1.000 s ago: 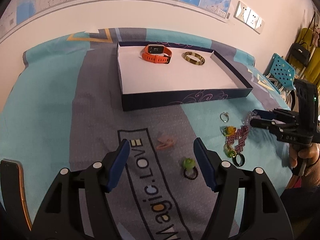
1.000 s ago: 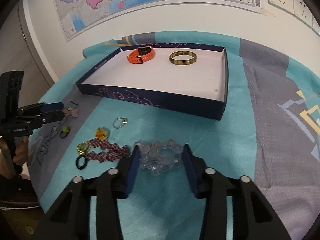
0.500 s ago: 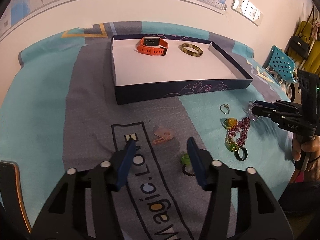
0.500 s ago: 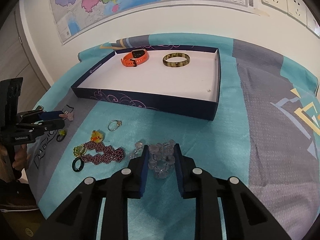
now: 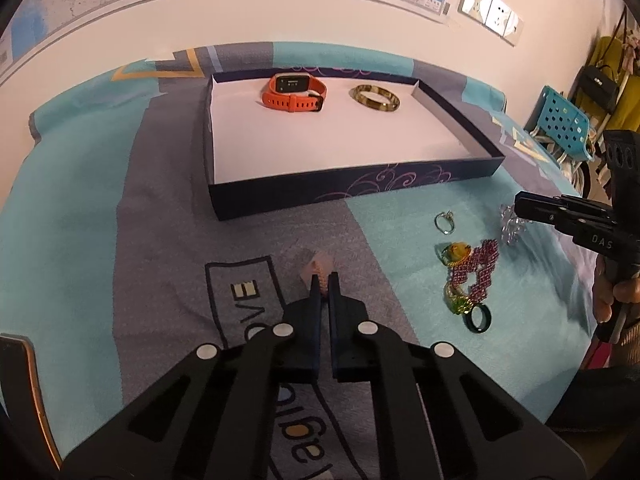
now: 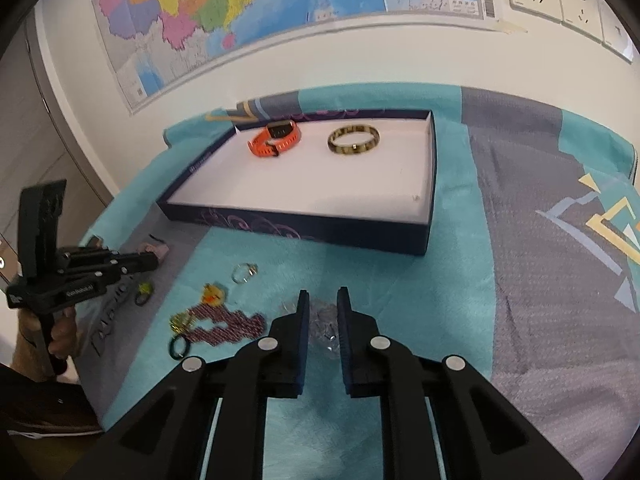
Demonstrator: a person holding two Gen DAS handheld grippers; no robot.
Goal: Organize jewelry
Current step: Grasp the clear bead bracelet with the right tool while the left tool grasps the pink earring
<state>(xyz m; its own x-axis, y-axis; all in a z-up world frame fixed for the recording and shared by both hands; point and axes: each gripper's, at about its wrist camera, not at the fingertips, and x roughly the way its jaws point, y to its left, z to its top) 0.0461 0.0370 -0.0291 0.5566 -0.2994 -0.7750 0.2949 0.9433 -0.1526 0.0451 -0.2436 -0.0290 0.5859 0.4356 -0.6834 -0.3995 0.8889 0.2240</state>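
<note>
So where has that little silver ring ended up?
The silver ring lies loose on the turquoise cloth, just in front of the dark box's near wall. In the left wrist view it sits right of centre, above the yellow charm.

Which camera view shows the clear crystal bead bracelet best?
The right wrist view: the clear crystal bead bracelet sits between the right gripper jaws, which are closed on it, though partly hidden and blurred. The left wrist view shows only a small sparkling part beyond that gripper's tip.
</note>
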